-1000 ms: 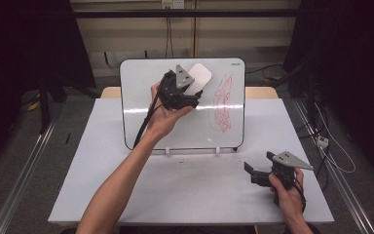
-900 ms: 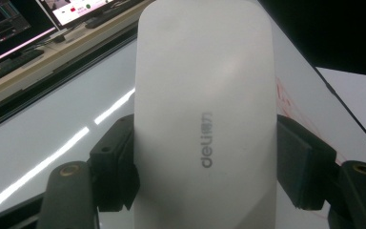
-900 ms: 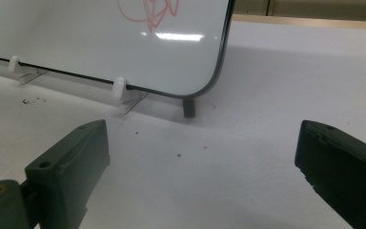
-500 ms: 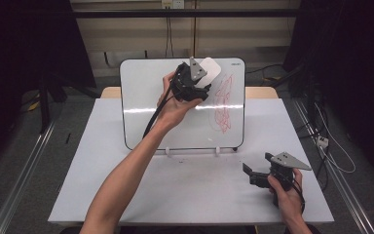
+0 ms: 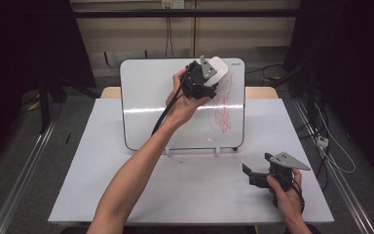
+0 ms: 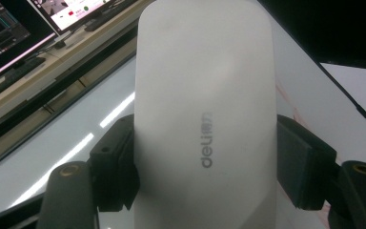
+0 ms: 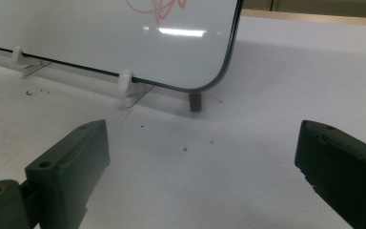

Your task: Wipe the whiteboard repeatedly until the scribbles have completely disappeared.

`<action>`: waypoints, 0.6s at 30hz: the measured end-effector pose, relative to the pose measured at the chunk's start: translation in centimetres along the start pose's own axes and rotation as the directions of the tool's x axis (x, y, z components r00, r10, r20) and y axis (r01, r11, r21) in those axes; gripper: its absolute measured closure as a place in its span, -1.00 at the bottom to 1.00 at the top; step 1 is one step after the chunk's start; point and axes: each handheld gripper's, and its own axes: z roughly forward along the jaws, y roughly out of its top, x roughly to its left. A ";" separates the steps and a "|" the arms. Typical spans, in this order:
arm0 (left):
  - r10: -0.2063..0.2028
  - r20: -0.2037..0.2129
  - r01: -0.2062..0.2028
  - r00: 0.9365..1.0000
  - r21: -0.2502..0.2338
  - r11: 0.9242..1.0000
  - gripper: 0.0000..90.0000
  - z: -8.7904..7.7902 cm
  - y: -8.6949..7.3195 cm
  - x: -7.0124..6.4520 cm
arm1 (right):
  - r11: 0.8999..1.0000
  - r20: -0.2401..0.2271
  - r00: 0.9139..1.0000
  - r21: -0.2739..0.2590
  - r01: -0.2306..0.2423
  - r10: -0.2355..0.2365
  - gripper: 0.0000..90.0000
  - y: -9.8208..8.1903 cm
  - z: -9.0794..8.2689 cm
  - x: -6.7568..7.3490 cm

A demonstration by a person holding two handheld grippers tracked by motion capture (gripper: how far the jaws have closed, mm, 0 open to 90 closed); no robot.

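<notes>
At the near right edge of the table (image 5: 126, 195), the right hand-held gripper (image 5: 259, 176) is rested low with its jaws spread wide and nothing between them; in its own view the bare white surface and the lower corner of the whiteboard (image 5: 151, 97) are seen beyond the jaws. It is well apart from the work and can be left where it is, provided it is kept clear of the board's small feet.

Farther back, the left hand-held gripper (image 5: 209, 78) is raised to the board's upper right, clamped on a white eraser (image 6: 205, 109) — the pads are pressed against both long sides of it, about midway along. The eraser is held at the top of the red scribble (image 5: 222, 114), which runs down the right part of the board.

The step in hand is judged to be wiping that scribble off. It would be done best with the eraser's felt face laid flat on the board rather than on an edge, and with steady downward strokes over the whole mark. Pressure should be kept moderate — the board is only propped upright on its stand and could be pushed back or tipped.
</notes>
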 end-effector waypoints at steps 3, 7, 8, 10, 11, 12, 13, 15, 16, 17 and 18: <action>-0.004 -0.004 0.004 1.000 0.008 1.000 -0.31 0.3 0.2 0.3 | 1.000 -0.002 1.000 -0.001 -0.002 0.002 -0.90 0.0 0.0 0.0; 0.007 -0.020 -0.007 1.000 0.016 1.000 -0.31 0.5 0.2 0.4 | 1.000 -0.004 1.000 -0.001 -0.001 0.001 -0.90 0.0 0.0 0.0; 0.005 -0.023 -0.004 1.000 0.015 1.000 -0.31 0.6 0.2 0.5 | 1.000 -0.004 1.000 -0.001 -0.001 0.001 -0.90 0.0 0.0 0.0; 0.016 -0.027 -0.016 1.000 0.020 1.000 -0.31 0.7 0.3 0.4 | 1.000 -0.004 1.000 -0.002 0.002 -0.002 -0.90 0.0 0.0 0.0; 0.025 -0.031 -0.025 0.999 0.020 0.999 -0.31 0.7 0.3 0.3 | 1.000 -0.002 1.000 -0.001 0.003 -0.003 -0.90 0.0 0.0 0.0; 0.029 -0.033 -0.028 0.999 0.026 0.999 -0.31 0.8 0.4 0.2 | 1.000 -0.003 1.000 0.000 0.007 -0.007 -0.90 0.0 0.0 0.0; 0.032 -0.032 -0.031 0.999 0.029 0.999 -0.31 0.9 0.4 0.2 | 1.000 -0.002 1.000 0.001 0.008 -0.008 -0.90 0.0 0.0 0.0; 0.032 -0.033 -0.031 0.999 0.023 0.999 -0.31 1.1 0.5 0.0 | 1.000 -0.004 1.000 0.001 0.007 -0.007 -0.90 0.0 0.0 0.1; 0.033 -0.033 -0.032 0.999 0.021 0.999 -0.31 1.2 0.4 -0.1 | 1.000 -0.004 1.000 0.000 0.008 -0.008 -0.90 0.0 0.0 0.1; 0.035 -0.036 -0.034 0.999 0.023 0.999 -0.31 1.3 0.4 -0.2 | 1.000 -0.004 1.000 0.000 0.008 -0.008 -0.90 0.0 0.0 0.1; 0.041 -0.042 -0.040 0.998 0.026 0.999 -0.31 1.4 0.4 -0.3 | 1.000 -0.003 1.000 0.000 0.008 -0.008 -0.90 0.0 0.0 0.1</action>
